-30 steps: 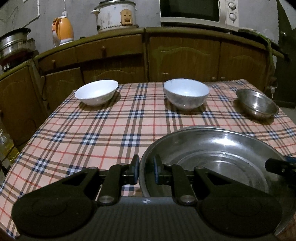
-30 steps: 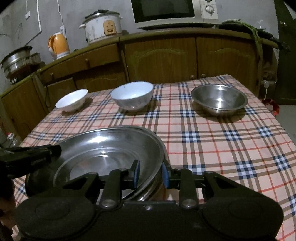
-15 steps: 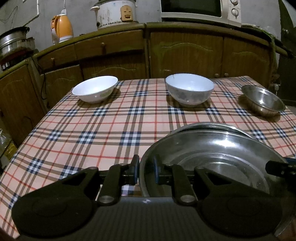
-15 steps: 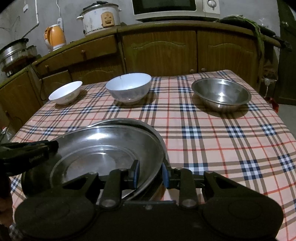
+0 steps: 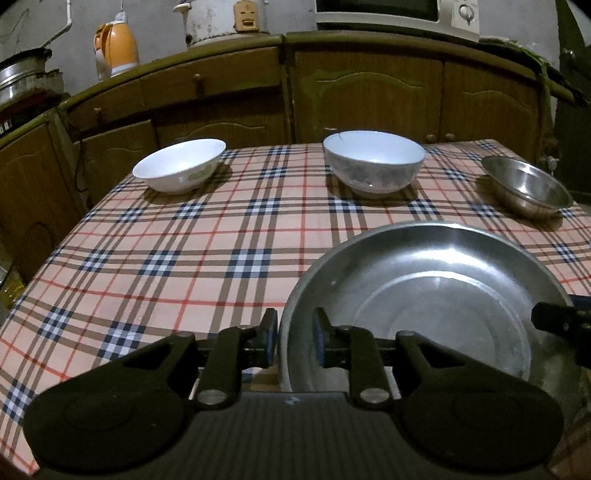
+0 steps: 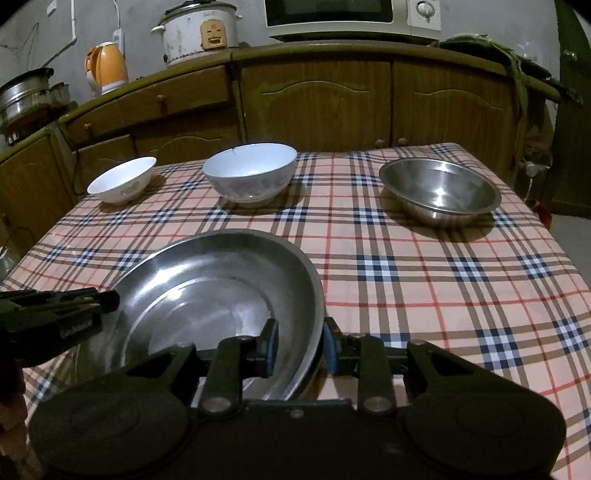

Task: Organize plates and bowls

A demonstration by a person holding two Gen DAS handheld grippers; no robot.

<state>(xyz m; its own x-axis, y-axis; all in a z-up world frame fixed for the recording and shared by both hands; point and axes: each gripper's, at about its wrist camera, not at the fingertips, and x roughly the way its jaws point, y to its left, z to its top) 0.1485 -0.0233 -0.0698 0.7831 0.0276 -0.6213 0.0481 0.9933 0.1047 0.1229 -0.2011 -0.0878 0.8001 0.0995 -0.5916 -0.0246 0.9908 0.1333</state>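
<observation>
Straddling the rim of a large steel plate (image 5: 436,295), the left gripper (image 5: 294,341) has one blue-padded finger outside the rim and one inside, narrow gap, closed on the metal edge. From the right wrist view, the right gripper (image 6: 300,341) does the same on the opposite rim of the same steel plate (image 6: 207,291): one finger inside the dish, one outside, pinching the wall. Each gripper shows in the other's view: the right one as a dark tip at the far right edge (image 5: 561,325), the left one as a dark body at the left (image 6: 55,310).

Plate position: at the near side of the table, over the checked tablecloth (image 5: 221,240). It looks tilted in the right wrist view. Whether its base touches the cloth cannot be told. A second rim seems to show under the right-hand edge near the right gripper; not certain.

Further back, three bowls in a row across the far side of the table, well apart from each other:
- small white bowl (image 5: 180,165), far left, upright.
- larger white bowl (image 5: 373,166) with a faint pattern on its outside, centre, upright.
- steel bowl (image 6: 439,190), far right, upright.

Background: wooden cabinets (image 6: 314,107) behind the table; on the counter an orange kettle (image 6: 105,68), a rice cooker (image 6: 201,31), a microwave (image 6: 354,16) and a steel pot (image 6: 26,94) at far left.
</observation>
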